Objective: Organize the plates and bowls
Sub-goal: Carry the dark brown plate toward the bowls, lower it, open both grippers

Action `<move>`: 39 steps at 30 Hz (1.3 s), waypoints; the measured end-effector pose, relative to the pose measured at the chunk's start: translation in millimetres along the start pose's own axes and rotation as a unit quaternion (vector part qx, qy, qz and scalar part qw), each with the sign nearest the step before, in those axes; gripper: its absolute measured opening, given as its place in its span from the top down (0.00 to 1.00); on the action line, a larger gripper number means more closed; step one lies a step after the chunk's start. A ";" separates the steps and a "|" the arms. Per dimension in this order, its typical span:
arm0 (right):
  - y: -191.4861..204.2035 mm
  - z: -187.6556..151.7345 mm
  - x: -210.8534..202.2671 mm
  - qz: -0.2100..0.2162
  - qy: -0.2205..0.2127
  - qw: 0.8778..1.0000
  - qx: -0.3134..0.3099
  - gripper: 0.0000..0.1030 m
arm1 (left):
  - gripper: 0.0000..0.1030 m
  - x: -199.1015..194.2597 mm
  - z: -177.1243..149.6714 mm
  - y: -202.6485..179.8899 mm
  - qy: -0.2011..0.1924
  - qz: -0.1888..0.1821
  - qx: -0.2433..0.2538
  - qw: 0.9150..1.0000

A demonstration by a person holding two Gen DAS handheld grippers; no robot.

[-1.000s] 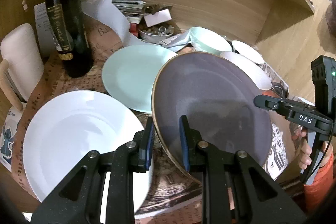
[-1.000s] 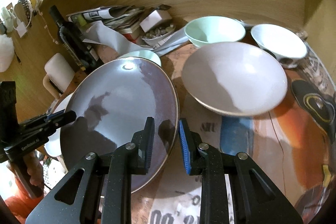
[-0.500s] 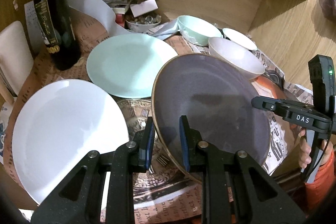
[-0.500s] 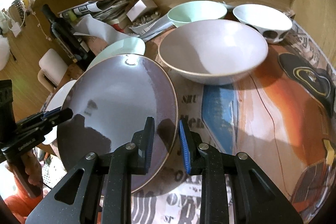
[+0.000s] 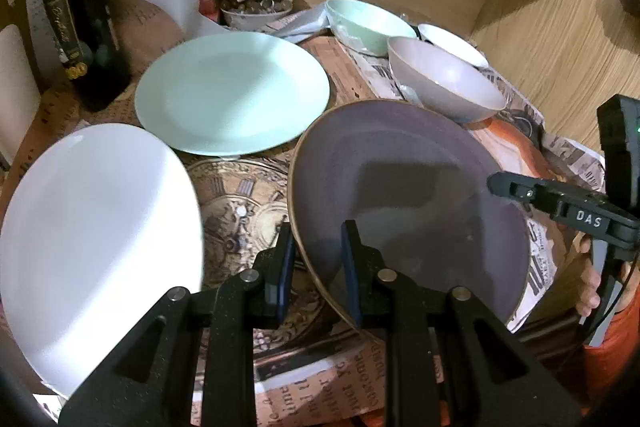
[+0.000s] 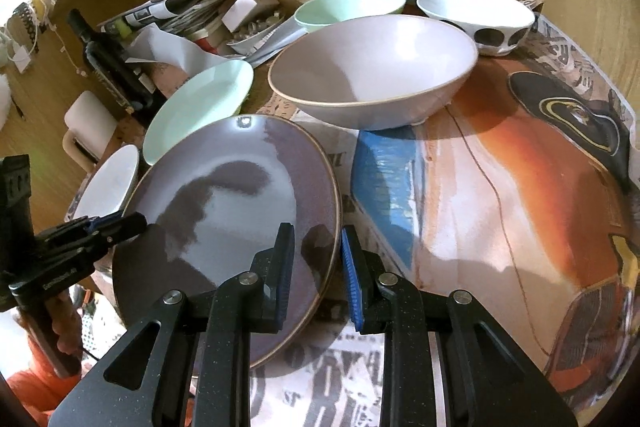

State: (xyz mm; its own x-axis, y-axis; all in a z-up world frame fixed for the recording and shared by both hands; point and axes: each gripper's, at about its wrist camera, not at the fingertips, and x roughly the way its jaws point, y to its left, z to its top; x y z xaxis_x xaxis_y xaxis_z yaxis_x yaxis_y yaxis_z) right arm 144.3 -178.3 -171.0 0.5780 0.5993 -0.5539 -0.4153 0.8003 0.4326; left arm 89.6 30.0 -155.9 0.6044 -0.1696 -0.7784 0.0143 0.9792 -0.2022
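A dark purple plate (image 5: pixel 412 203) with a gold rim is held between both grippers. My left gripper (image 5: pixel 316 263) is shut on its left rim. My right gripper (image 6: pixel 318 263) is shut on its right rim; the plate (image 6: pixel 232 219) fills the lower left of the right wrist view. A mint plate (image 5: pixel 232 91) and a white plate (image 5: pixel 92 227) lie to the left. A pale lilac bowl (image 6: pixel 372 71), a mint bowl (image 6: pixel 352 7) and a white spotted bowl (image 6: pixel 476 15) stand behind.
A dark wine bottle (image 5: pixel 84 27) stands at the back left. Papers, a small box and a dish of trinkets (image 5: pixel 256 11) clutter the back. Newspaper (image 6: pixel 500 187) covers the table. Wooden walls close the back and right.
Both grippers have moved the purple plate back toward the near side and lower; the mint plate and the bowls now show more fully beyond it.
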 end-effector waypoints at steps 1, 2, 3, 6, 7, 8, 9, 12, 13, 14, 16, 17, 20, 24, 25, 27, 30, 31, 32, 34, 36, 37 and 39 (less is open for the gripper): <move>-1.5 -0.2 -1.4 -0.001 -0.002 1.000 0.000 0.79 | 0.78 2.0 -0.1 -1.0 0.002 -0.002 -0.001 1.000; -2.8 -0.2 -2.2 -0.002 -0.003 1.000 0.001 0.79 | 0.78 3.3 0.2 -1.9 0.003 -0.003 0.000 1.000; -4.1 -0.3 -2.7 -0.003 -0.003 1.000 0.003 0.79 | 0.78 4.2 0.4 -3.0 0.003 -0.004 0.001 1.000; -8.0 -1.0 -3.2 -0.005 -0.003 1.000 0.008 0.79 | 0.78 7.2 2.4 -6.3 0.003 -0.006 0.005 1.000; -9.3 -1.6 -3.7 -0.006 -0.003 1.000 0.009 0.79 | 0.78 8.3 2.9 -7.0 0.003 -0.006 0.006 1.000; -10.5 -2.2 -4.3 -0.007 -0.003 1.000 0.010 0.79 | 0.78 9.4 3.6 -7.1 0.004 -0.007 0.006 1.000; -11.1 -2.4 -4.7 -0.008 -0.003 1.000 0.011 0.79 | 0.78 10.9 4.5 -7.1 0.005 -0.009 0.006 1.000; -11.9 -3.6 -6.0 -0.012 -0.006 1.000 0.011 0.79 | 0.78 12.9 5.9 -7.6 0.003 -0.011 0.005 1.000; -11.9 -4.1 -5.8 -0.013 -0.005 1.000 0.009 0.79 | 0.78 13.1 6.1 -7.8 0.001 -0.011 0.006 1.000; -12.2 -4.4 -5.4 -0.014 -0.004 1.000 0.008 0.78 | 0.78 13.1 6.1 -8.0 0.000 -0.011 0.007 1.000; -11.4 -4.4 -4.5 -0.015 -0.003 1.000 0.004 0.77 | 0.78 12.8 5.4 -8.2 -0.002 -0.011 0.012 1.000; -11.0 -4.5 -4.4 -0.016 -0.003 1.000 0.001 0.77 | 0.78 13.0 5.2 -8.2 -0.002 -0.012 0.013 1.000; -11.5 -4.6 -3.9 -0.016 -0.003 1.000 -0.001 0.77 | 0.78 13.4 5.0 -5.1 -0.001 -0.020 0.007 1.000; -15.6 -3.5 -2.1 -0.005 0.002 1.000 0.014 0.73 | 0.73 7.2 5.1 -2.1 -0.012 -0.004 0.008 1.000; -15.2 -2.9 -3.1 -0.007 0.001 1.000 0.015 0.69 | 0.69 5.4 5.3 -0.9 -0.015 -0.002 0.007 1.000; -13.6 -1.6 -9.0 -0.019 -0.013 1.000 0.012 0.58 | 0.61 -0.9 6.1 2.8 -0.026 0.002 0.001 1.000; -7.9 -0.5 -18.0 -0.031 -0.031 0.999 -0.001 0.55 | 0.55 -12.2 7.4 6.2 -0.046 0.009 -0.001 0.999; -3.8 0.3 -22.5 -0.037 -0.039 0.999 -0.009 0.55 | 0.54 -14.7 8.0 7.4 -0.051 0.011 -0.001 0.999; -0.8 1.3 -25.0 -0.039 -0.044 0.998 -0.014 0.54 | 0.53 -19.7 8.5 8.9 -0.058 0.015 -0.001 0.998; 5.4 3.0 -30.8 -0.037 -0.055 0.998 -0.024 0.54 | 0.50 -29.4 9.3 11.4 -0.070 0.023 0.000 0.997; 10.8 4.9 -34.5 -0.031 -0.062 0.997 -0.029 0.52 | 0.41 -41.7 8.8 15.6 -0.091 0.032 -0.003 0.995; 14.6 6.2 -36.4 -0.024 -0.067 0.997 -0.031 0.52 | 0.36 -46.6 8.5 17.3 -0.099 0.035 -0.004 0.994; 24.1 9.0 -39.0 -0.013 -0.077 0.996 -0.038 0.51 | 0.31 -60.2 8.0 22.4 -0.119 0.044 -0.007 0.992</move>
State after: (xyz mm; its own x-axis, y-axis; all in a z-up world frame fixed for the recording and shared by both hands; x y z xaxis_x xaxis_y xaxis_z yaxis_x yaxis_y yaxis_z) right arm 118.1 -182.6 -132.5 0.6878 0.5729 -0.4458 -0.4478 0.8182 0.3606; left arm 59.9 63.0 -108.8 0.7738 -0.0509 -0.6313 -0.0568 0.9872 -0.1492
